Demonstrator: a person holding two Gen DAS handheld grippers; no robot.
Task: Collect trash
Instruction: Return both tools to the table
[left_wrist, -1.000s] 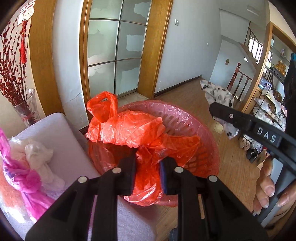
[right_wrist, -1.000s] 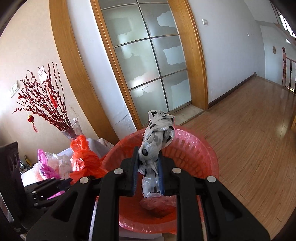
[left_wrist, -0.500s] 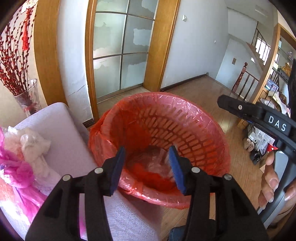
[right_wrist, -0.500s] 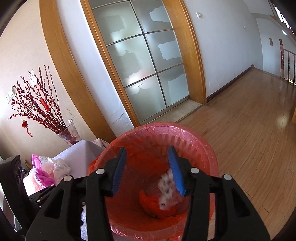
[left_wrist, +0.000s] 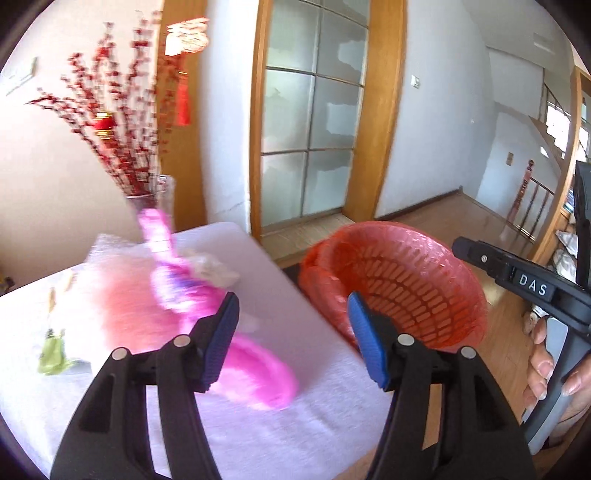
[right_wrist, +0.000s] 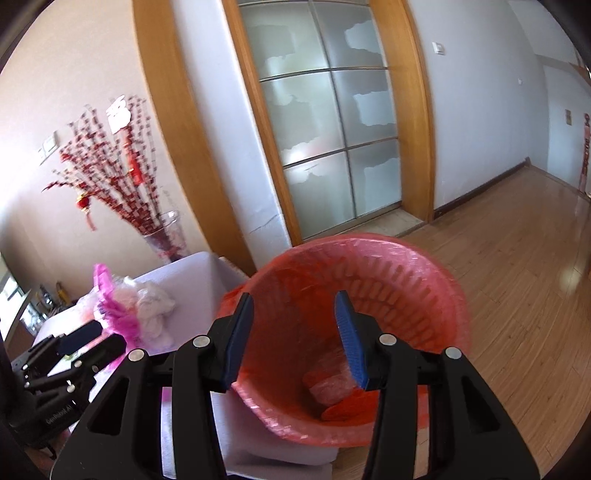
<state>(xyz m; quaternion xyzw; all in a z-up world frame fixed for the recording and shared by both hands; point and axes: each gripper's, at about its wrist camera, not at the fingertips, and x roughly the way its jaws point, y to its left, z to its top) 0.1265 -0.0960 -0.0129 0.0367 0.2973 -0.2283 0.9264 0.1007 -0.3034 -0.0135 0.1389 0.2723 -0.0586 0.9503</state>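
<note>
A pink basket bin lined with a red bag (right_wrist: 369, 280) stands on the floor against the white table (left_wrist: 295, 424). An orange bag (right_wrist: 343, 402) and other crumpled plastic lie at its bottom. My right gripper (right_wrist: 294, 295) is open above the bin's near rim, with nothing between its fingers. My left gripper (left_wrist: 291, 299) hangs over the table left of the bin (left_wrist: 406, 288), its jaws opening and pressing on nothing. A blurred pink bag (left_wrist: 255, 358) lies just below and beyond its fingers. A crumpled white bag (left_wrist: 214, 269) sits behind the pink one.
A green scrap (left_wrist: 51, 354) lies at the table's left. A glass vase of red branches (left_wrist: 159, 192) stands behind the table by the wall. Behind the bin are a frosted glass door (right_wrist: 332, 147) and a wooden floor (right_wrist: 517, 277). A hand (left_wrist: 543, 354) holds the right gripper's handle.
Both grippers opened. The orange bag and the spotted bag dropped into the bin. My left gripper swung left from the bin to over the table's pink bag.
</note>
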